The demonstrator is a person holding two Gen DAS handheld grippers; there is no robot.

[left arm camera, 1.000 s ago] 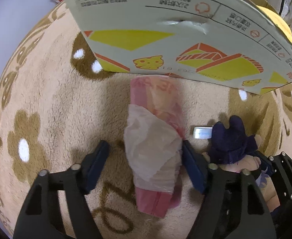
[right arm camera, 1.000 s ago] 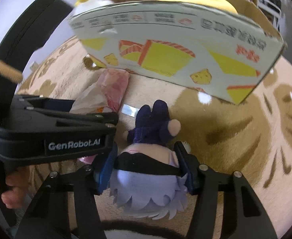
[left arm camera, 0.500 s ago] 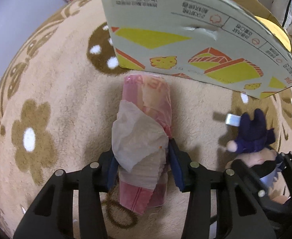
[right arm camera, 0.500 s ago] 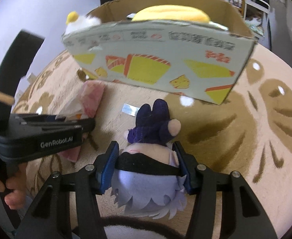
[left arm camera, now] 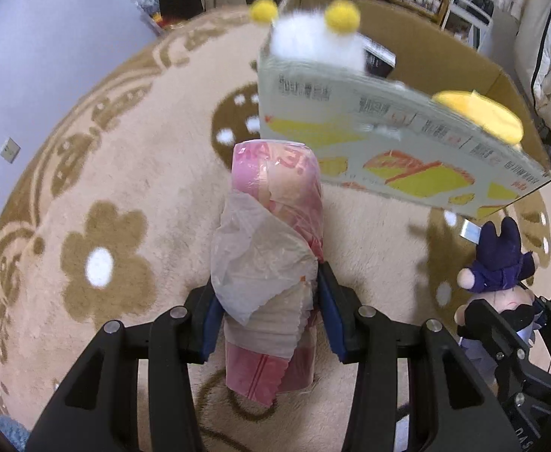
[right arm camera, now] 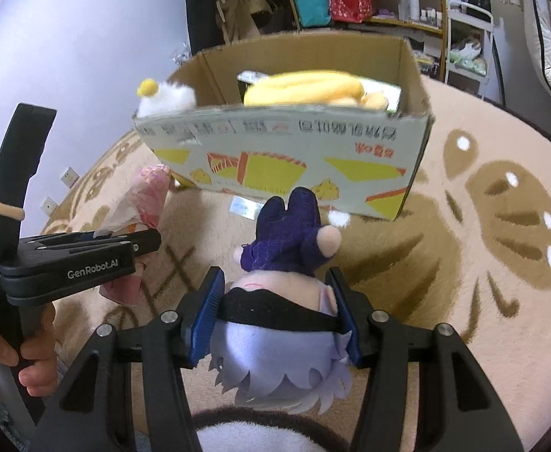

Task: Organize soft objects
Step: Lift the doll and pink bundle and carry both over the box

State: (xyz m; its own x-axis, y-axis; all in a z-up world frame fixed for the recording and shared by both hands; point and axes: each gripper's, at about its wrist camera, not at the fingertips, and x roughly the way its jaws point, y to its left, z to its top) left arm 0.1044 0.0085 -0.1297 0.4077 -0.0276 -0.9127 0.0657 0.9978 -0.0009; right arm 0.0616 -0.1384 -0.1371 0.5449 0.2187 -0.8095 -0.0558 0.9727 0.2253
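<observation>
Two toys picked up, box not yet reached.

Left gripper point(left arm camera: 270, 316) clenched on the pink roll point(left arm camera: 273, 248) in the middle of the left view, blue pads point(left arm camera: 210, 320) pressing both its sides, after closing in on it just now. Right gripper point(right arm camera: 277, 314) clenched on the doll point(right arm camera: 288, 312) low in the middle of the right view. Already in the box point(right arm camera: 283, 158), at the top of both views: a yellow plush point(right arm camera: 305, 88) and a white fluffy toy point(right arm camera: 170, 98). Both held things above the rug point(right arm camera: 463, 263), in front of the box wall, not over the opening yet. Still to do: lift higher, carry over the wall, drop both inside. Looks like the last two soft things on the rug, though parts of the rug are hidden.
</observation>
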